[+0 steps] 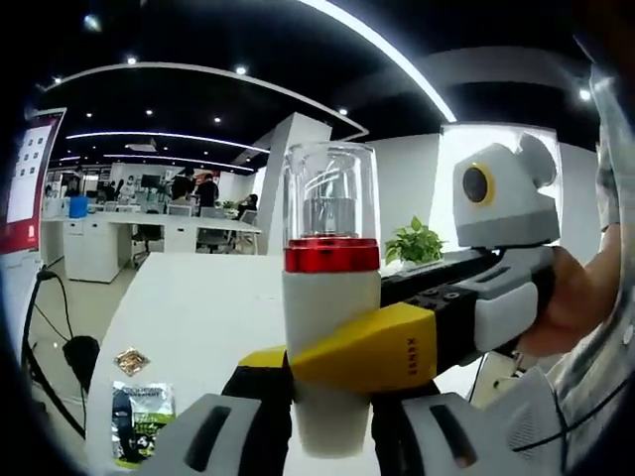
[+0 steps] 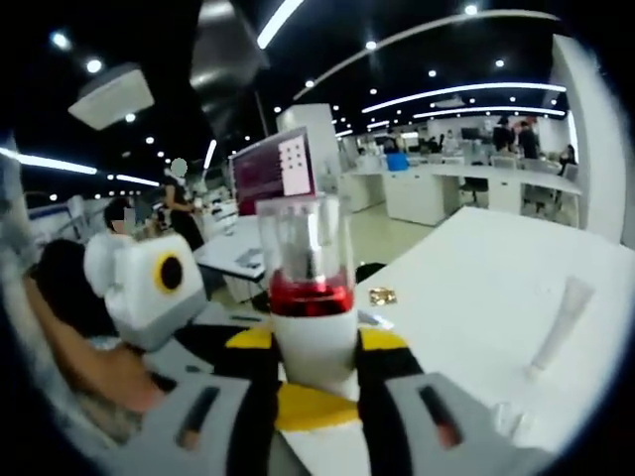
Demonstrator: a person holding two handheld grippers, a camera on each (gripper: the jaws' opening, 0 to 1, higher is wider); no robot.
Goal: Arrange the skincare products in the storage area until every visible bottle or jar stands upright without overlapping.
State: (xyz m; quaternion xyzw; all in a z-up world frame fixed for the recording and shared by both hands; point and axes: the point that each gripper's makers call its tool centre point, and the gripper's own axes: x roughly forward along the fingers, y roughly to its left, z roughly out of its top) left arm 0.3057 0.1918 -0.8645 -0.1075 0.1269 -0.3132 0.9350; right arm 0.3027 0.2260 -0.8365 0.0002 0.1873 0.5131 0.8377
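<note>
White with a red band, the bottle (image 1: 330, 297) stands upright above the table (image 1: 189, 307); we clamp it with both the left gripper (image 1: 330, 436) and right gripper (image 2: 316, 397). A sachet (image 1: 139, 421) lies at 8 o'clock.

The right tool (image 2: 316, 372) is gripping a bottle (image 2: 311, 297) upright above the white table (image 2: 476, 288); its white body is sitting between the jaws, a red band and clear cap rising above. The left tool (image 2: 298, 407) is reaching in from the left, its yellow tip touching the bottle's base. A white tube (image 2: 562, 322) is lying to the right.
</note>
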